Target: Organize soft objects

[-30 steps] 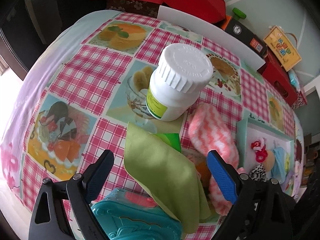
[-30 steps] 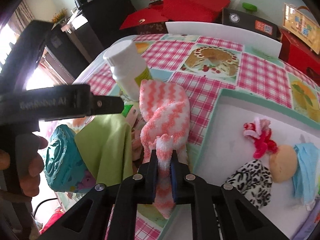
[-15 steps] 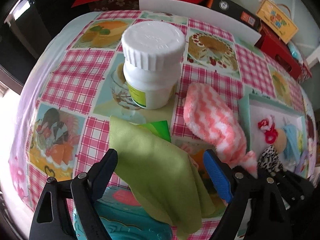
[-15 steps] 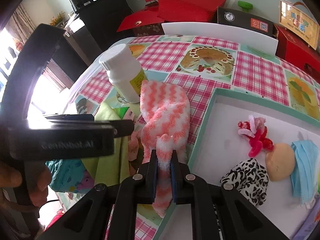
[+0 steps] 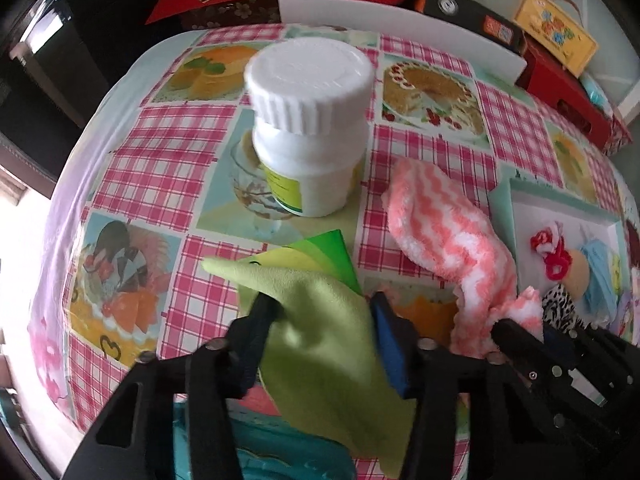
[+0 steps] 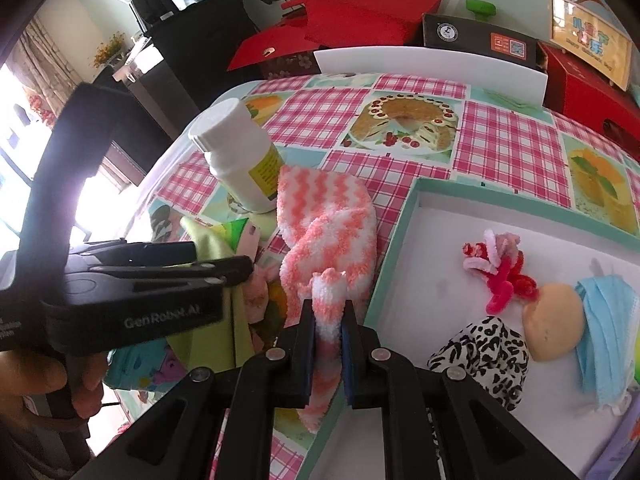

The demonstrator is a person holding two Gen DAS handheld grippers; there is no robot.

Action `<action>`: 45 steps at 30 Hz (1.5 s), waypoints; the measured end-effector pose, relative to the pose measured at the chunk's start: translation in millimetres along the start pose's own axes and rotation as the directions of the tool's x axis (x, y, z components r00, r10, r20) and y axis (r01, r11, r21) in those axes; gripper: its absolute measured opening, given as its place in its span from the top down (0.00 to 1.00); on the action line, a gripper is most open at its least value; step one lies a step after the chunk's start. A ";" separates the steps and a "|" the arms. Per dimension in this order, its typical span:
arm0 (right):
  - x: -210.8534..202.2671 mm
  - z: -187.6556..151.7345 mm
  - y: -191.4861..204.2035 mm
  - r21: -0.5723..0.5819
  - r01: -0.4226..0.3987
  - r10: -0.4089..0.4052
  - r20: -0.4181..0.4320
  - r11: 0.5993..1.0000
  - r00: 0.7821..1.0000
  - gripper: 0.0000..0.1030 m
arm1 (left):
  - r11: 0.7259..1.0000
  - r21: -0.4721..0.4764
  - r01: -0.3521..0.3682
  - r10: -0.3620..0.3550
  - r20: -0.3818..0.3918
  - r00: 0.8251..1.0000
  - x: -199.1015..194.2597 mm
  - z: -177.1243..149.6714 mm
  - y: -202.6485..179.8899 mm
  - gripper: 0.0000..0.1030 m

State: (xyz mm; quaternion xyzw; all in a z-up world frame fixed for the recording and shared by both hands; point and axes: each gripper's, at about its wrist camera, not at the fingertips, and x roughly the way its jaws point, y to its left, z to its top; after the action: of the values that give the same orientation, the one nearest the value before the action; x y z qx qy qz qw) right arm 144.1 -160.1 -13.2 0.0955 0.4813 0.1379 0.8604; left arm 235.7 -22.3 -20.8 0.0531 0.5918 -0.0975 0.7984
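Note:
My left gripper (image 5: 322,306) points down over a light green cloth (image 5: 332,360). Its jaws are closing, and both pads touch the cloth, which bunches up between them. My right gripper (image 6: 328,320) is shut on the end of a fluffy pink-and-white striped sock (image 6: 328,220). The rest of the sock lies on the checked tablecloth beside the teal-rimmed tray (image 6: 520,204). In the left wrist view the sock (image 5: 440,240) lies right of the cloth. The tray holds a red-pink hair tie (image 6: 500,272), a tan puff (image 6: 552,320), a blue face mask (image 6: 608,320) and a leopard-print piece (image 6: 488,352).
A white bottle (image 5: 312,132) stands just beyond the cloth. Green paper cards (image 5: 328,252) lie under the cloth's far corner, and a teal toy (image 5: 280,452) sits below it at the near edge. A white board (image 5: 400,28) and red boxes (image 6: 360,12) line the far side.
The left jaws have narrowed from wide open onto the green cloth, and the gripper has dropped closer to it. The right gripper still holds the sock in the same place.

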 end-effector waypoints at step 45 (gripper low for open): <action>-81.1 10.0 10.1 -0.008 -0.054 0.054 0.293 0.999 0.955 0.89 | 0.978 -0.123 0.168 -0.108 0.390 0.915 -110.3 1.8 35.6 0.91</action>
State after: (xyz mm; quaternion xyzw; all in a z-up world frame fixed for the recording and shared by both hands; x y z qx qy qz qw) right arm 110.7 -177.6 60.1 0.1281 0.3457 0.1455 0.9181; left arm 214.2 22.3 84.1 -0.0706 0.4336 -0.1163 0.8908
